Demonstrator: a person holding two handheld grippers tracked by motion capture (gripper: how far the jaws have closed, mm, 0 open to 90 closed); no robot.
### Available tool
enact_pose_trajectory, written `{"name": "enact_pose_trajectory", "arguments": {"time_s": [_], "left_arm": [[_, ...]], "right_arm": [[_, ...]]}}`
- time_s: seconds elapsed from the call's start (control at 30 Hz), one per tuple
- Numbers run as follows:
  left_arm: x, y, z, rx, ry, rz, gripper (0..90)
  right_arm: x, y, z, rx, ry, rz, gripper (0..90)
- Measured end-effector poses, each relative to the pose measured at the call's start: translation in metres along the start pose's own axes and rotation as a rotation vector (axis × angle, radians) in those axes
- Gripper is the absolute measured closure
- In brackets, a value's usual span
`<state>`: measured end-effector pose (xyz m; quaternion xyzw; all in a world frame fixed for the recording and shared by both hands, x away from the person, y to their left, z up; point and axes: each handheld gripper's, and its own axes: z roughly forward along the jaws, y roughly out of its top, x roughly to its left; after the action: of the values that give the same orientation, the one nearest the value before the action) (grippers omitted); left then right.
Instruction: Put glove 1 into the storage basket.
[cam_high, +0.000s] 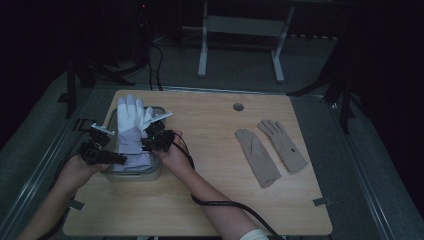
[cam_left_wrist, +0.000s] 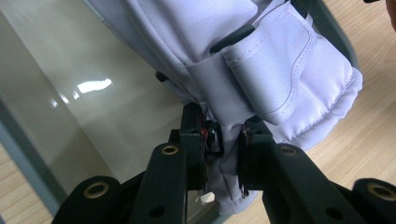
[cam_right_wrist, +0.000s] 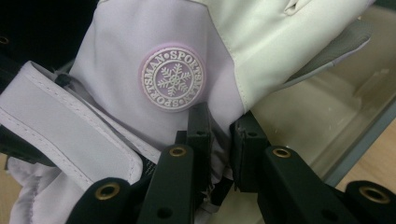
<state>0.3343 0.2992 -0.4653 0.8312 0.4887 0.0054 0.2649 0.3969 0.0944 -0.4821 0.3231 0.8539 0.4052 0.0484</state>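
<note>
From the high view, a white and pale purple ski glove (cam_high: 131, 131) is held over a clear plastic box (cam_high: 150, 172) that sits near the left edge of the wooden table (cam_high: 200, 200), with its fingers pointing toward the far edge and its cuff low in the box. The left gripper (cam_high: 106, 156) holds the cuff on one side and the right gripper (cam_high: 152, 142) holds it on the other side, and a hand is behind each one. Two thin tan gloves (cam_high: 270, 150) lie flat side by side near the right edge of the table, well apart from the box. A small round hole (cam_high: 238, 107) is in the table near the far edge. The left gripper view shows what the high view is too far away to show: the two black jaws are clamped on a fold of the pale purple cuff, and a strap flap (cam_left_wrist: 285, 79) with stitches lies across the glove, with the clear wall of the box just behind. The right gripper view shows its jaws pinched together on the glove cloth too. It also shows a round badge (cam_right_wrist: 173, 77) with a snowflake in the middle, and the ring of letters around it reads SPORTSMAN twice.
</note>
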Motion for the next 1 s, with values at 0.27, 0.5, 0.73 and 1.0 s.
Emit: {"name": "enact_pose_trajectory", "arguments": {"time_s": [0.27,0.5,0.73,1.0], "left_arm": [[0.005,0.002,0.019,0.055,0.0,-0.011,75.8],[0.007,0.001,0.027,0.081,-0.005,-0.027,73.9],[0.004,-0.001,0.031,0.072,0.021,-0.01,60.1],[-0.005,-0.003,0.024,-0.015,0.104,0.003,43.1]], "right_arm": [[-0.006,-0.004,0.013,0.075,-0.023,0.014,79.5],[-0.005,-0.003,0.022,0.161,-0.039,0.009,78.2],[-0.006,0.002,0.022,0.178,-0.039,0.02,65.2],[-0.011,0.011,0.003,0.09,-0.046,0.001,35.3]]}}
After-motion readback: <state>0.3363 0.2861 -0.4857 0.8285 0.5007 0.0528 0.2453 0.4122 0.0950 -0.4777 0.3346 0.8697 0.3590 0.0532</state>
